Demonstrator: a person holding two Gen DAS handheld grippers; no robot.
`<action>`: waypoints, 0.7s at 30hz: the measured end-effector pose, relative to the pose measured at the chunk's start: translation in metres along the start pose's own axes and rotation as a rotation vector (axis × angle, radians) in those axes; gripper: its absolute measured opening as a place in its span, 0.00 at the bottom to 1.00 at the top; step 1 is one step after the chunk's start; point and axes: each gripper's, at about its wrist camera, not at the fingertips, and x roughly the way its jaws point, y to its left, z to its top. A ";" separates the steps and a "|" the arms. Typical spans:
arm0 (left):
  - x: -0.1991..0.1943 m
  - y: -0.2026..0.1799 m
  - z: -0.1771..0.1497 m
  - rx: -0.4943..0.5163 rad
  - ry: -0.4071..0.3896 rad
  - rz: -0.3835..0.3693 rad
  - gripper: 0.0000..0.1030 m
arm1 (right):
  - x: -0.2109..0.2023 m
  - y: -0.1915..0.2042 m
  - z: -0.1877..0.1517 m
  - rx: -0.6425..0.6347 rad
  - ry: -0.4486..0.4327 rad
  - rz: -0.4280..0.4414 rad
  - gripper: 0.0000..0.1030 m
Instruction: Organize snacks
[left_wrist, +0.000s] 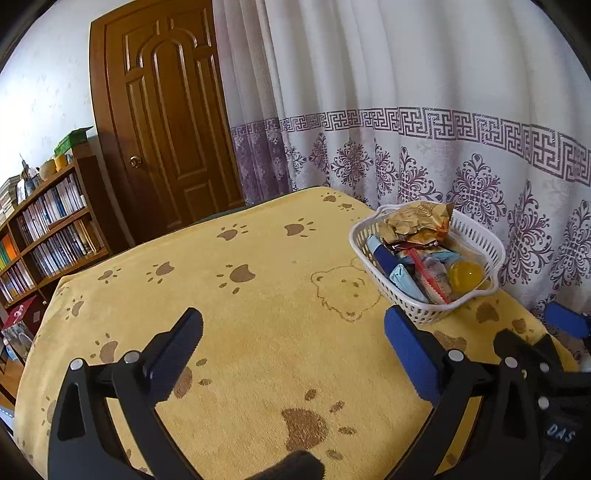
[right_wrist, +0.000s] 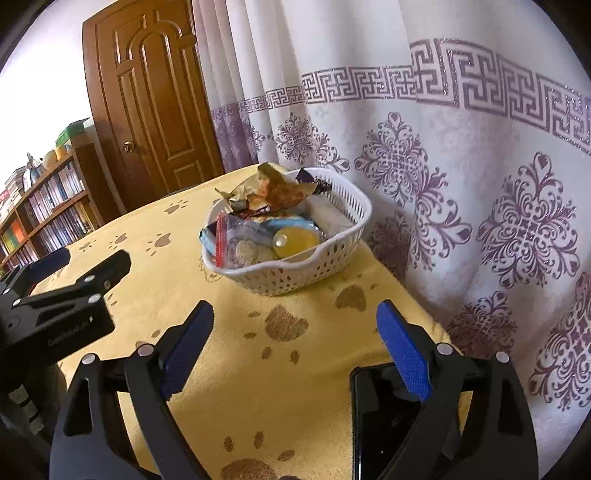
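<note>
Since every snack I can find already sits inside the white plastic basket (right_wrist: 295, 269), I judge the sorting close to finished. The basket stands on the yellow paw-print towel (left_wrist: 221, 332) covering the surface, near the far edge by the patterned curtain (right_wrist: 480, 184). In it I see a crumpled gold wrapper (left_wrist: 413, 221), light-blue packets (left_wrist: 406, 282), a red-edged clear pouch (right_wrist: 232, 240) and a yellow jelly cup (right_wrist: 295, 238). No loose snack shows on the towel in either view. My left hand-held gripper (left_wrist: 293, 354) is spread wide with nothing between its pads, and the right hand-held gripper (right_wrist: 295, 347) is likewise spread and empty. A dark phone (right_wrist: 384, 413) lies under the right one (not a snack, so I leave it).
</note>
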 end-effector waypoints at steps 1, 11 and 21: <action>-0.002 0.000 -0.001 0.000 -0.009 0.005 0.95 | 0.000 0.000 0.000 -0.001 -0.002 -0.004 0.89; -0.013 -0.001 -0.008 0.009 -0.063 0.003 0.95 | -0.003 0.006 0.005 -0.058 -0.017 -0.054 0.89; -0.017 0.004 -0.016 0.002 -0.081 -0.024 0.95 | 0.001 0.016 0.005 -0.096 -0.009 -0.083 0.89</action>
